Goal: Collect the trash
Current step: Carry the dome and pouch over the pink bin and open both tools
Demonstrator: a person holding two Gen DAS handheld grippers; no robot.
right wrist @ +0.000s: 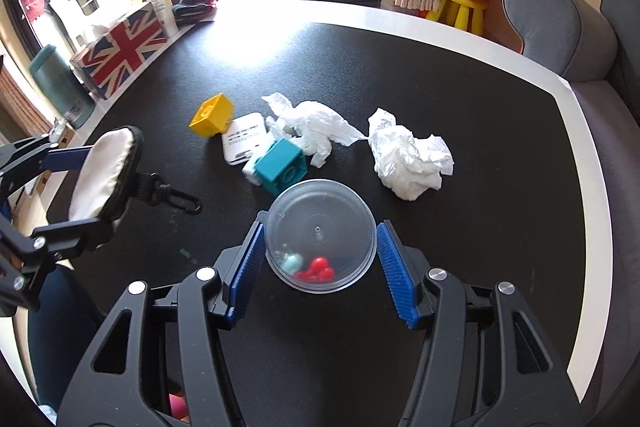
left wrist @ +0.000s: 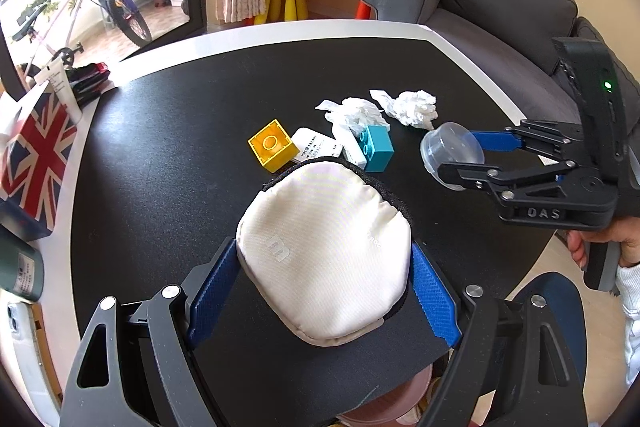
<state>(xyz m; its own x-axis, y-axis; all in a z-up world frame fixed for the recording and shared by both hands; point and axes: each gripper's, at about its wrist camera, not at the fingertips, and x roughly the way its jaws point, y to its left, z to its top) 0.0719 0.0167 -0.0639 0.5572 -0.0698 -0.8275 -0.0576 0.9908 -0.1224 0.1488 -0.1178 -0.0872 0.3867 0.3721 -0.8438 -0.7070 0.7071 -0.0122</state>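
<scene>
My left gripper [left wrist: 324, 247] is shut on a white padded zip pouch [left wrist: 324, 259], one blue pad against each side, held above the black table [left wrist: 160, 147]. In the right wrist view the pouch [right wrist: 100, 179] hangs at the left with a black clip [right wrist: 176, 201] dangling from it. My right gripper [right wrist: 320, 227] is shut on a clear round plastic container [right wrist: 320, 219] with small red and pale blue bits inside, lifted off the table. Two crumpled white tissues [right wrist: 412, 159] [right wrist: 316, 127] lie on the table just beyond it.
Among the tissues lie a yellow block [right wrist: 212, 117], a teal block [right wrist: 282, 167] and a flat white device [right wrist: 244, 139]. A Union Jack box [left wrist: 36, 155] and a green canister [left wrist: 20, 267] stand along the left rim. A grey sofa [left wrist: 480, 7] flanks the right side.
</scene>
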